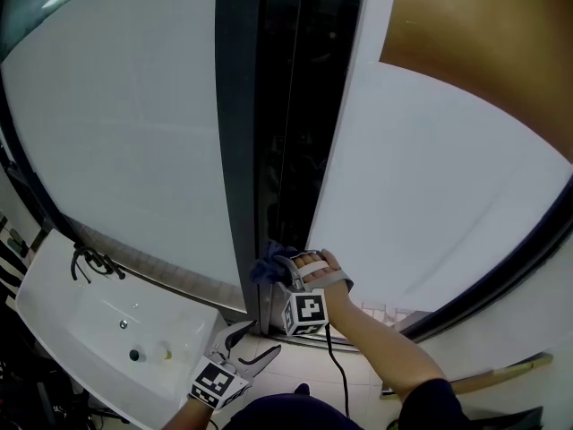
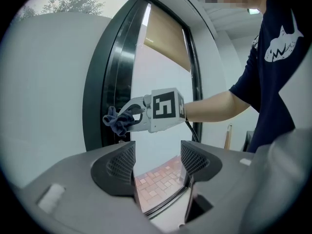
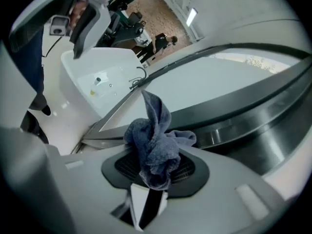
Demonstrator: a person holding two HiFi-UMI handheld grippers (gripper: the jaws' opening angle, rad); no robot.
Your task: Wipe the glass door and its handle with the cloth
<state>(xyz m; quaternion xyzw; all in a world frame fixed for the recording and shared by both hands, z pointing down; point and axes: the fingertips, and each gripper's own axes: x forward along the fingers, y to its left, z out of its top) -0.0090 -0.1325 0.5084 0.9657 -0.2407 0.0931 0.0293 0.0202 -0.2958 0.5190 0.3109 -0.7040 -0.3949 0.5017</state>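
**Cloth pressed to the door's left edge**

Clamps the cloth [image 1: 267, 267] in the right gripper [image 1: 285, 272], jaws closed on a bunched wad. Lets a soft lump stick out past the tips, so that fabric rather than plastic meets the surface. Sets that wad against the dark upright [image 1: 240, 150] at the left edge of the door [image 1: 430, 177], low in the head view. Cannot tell whether the contact falls on the handle or on the frame beside it; looks touching, or just short of it. Stretches the forearm [image 1: 376, 339] far forward, probably for reach along the upright.

Hangs the left gripper [image 1: 248, 346] near the body, down and left of the right one. Shows jaws apart there, with nothing between them but the glass and the paving beyond. Looks parked out of the way, since wiping needs only one tool. Leaves the sink [image 1: 54, 321] at near left untouched.

Seems to be mid-wipe at the edge, with the broad pane to the right likely yet to be covered.
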